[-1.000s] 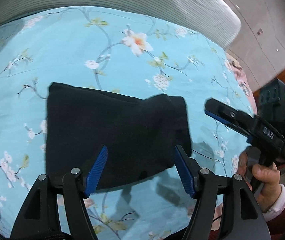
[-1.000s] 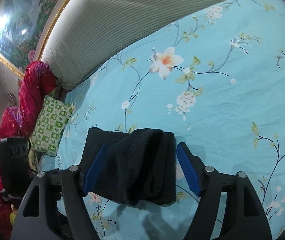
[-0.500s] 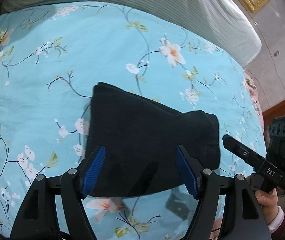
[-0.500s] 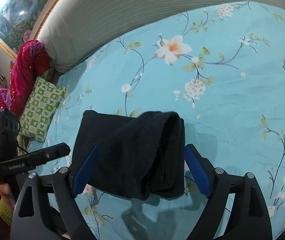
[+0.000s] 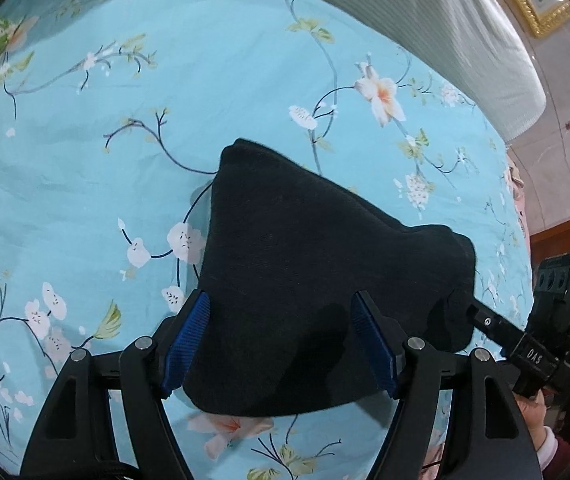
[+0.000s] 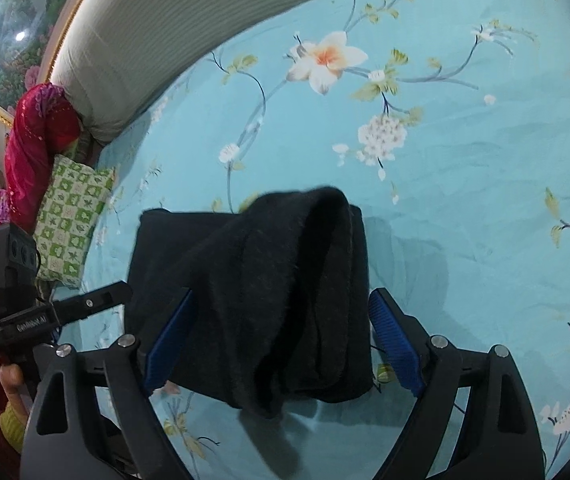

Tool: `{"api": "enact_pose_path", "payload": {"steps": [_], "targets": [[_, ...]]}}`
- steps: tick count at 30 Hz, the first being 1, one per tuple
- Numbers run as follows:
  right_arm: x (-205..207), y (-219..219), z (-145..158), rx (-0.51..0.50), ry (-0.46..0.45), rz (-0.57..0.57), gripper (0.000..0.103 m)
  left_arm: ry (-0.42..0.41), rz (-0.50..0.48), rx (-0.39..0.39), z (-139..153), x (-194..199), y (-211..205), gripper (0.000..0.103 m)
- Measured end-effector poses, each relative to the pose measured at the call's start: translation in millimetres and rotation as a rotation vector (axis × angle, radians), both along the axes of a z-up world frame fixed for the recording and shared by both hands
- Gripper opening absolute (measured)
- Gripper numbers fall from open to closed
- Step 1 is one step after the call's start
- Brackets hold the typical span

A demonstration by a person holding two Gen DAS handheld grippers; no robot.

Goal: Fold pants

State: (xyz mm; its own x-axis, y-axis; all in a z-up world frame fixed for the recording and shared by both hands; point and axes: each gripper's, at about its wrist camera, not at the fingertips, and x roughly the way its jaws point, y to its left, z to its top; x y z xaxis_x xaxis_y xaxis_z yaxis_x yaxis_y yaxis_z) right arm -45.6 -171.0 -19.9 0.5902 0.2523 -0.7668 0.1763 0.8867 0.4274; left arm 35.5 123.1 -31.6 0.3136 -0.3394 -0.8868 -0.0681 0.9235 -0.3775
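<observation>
the black pants (image 5: 317,280) lie as a folded bundle on the blue floral bedsheet (image 5: 165,80), both the left gripper (image 5: 281,340) and right gripper (image 6: 281,340) spread wide, gripping nothing, so the next move probably calls for tidying its rumpled right edge.

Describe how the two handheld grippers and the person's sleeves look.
Both the left gripper and the right gripper are black, with angular forked arms, silver pivot bolts and ribbed blue pads on the jaws. White lettering marks the bodies. A dark red sleeve with a white cuff shows.
</observation>
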Motion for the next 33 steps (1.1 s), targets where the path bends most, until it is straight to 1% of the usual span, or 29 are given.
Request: {"api": "enact_pose_path", "payload": {"steps": [3, 8, 11, 13, 15, 17, 19, 22, 25, 26, 27, 29, 31, 32, 33], "targets": [[-0.3, -4.5, -11.7, 0.003, 0.018, -0.001, 0.087, 0.021, 0.007, -0.002, -9.5, 5.5, 2.8, 0.075], [-3.9, -17.3, -22.7, -0.009, 0.019, 0.021, 0.087, 0.056, 0.025, -0.010, -24.9, 13.5, 10.5, 0.075], [-5.7, -25.0, -26.7, 0.030, 0.018, 0.026, 0.087, 0.067, 0.031, -0.018, -32.8, 16.9, 13.6, 0.076], [-4.2, -23.4, -26.9, 0.025, 0.016, 0.040, 0.086, 0.072, 0.026, 0.000, -37.3, 19.2, 13.0, 0.075], [-1.2, -21.1, -28.5, 0.036, 0.021, 0.054, 0.085, 0.077, 0.020, -0.003, -41.5, 21.6, 12.2, 0.072], [0.7, -20.6, -30.6, 0.060, 0.023, 0.061, 0.080, 0.075, 0.010, -0.009, -43.9, 22.8, 11.8, 0.068], [2.8, -21.1, -33.6, 0.087, 0.023, 0.064, 0.078, 0.076, 0.003, -0.022, -46.3, 23.6, 11.8, 0.061], [4.4, -21.0, -37.3, 0.132, 0.014, 0.076, 0.070, 0.078, 0.004, -0.037, -49.7, 25.2, 12.9, 0.059], [4.7, -19.8, -38.8, 0.139, 0.011, 0.078, 0.067, 0.072, 0.001, -0.039, -49.3, 25.4, 11.5, 0.055], [4.3, -19.7, -38.6, 0.145, 0.009, 0.078, 0.065, 0.070, 0.001, -0.039, -48.0, 24.5, 11.3, 0.054], [3.3, -20.6, -38.5, 0.152, 0.007, 0.078, 0.063, 0.067, 0.000, -0.039, -47.0, 23.9, 10.8, 0.052], [2.6, -19.9, -36.7, 0.161, 0.001, 0.077, 0.056, 0.059, -0.002, -0.040, -43.3, 21.8, 10.2, 0.046], [1.1, -16.6, -31.7, 0.160, -0.017, 0.083, 0.051, 0.048, -0.006, -0.045, -37.6, 19.6, 8.6, 0.037], [0.3, -14.1, -28.1, 0.156, -0.026, 0.090, 0.048, 0.043, -0.006, -0.044, -34.4, 18.5, 8.1, 0.036], [0.2, -11.2, -22.7, 0.149, -0.037, 0.099, 0.047, 0.036, -0.006, -0.045, -30.8, 17.2, 7.9, 0.031]]}}
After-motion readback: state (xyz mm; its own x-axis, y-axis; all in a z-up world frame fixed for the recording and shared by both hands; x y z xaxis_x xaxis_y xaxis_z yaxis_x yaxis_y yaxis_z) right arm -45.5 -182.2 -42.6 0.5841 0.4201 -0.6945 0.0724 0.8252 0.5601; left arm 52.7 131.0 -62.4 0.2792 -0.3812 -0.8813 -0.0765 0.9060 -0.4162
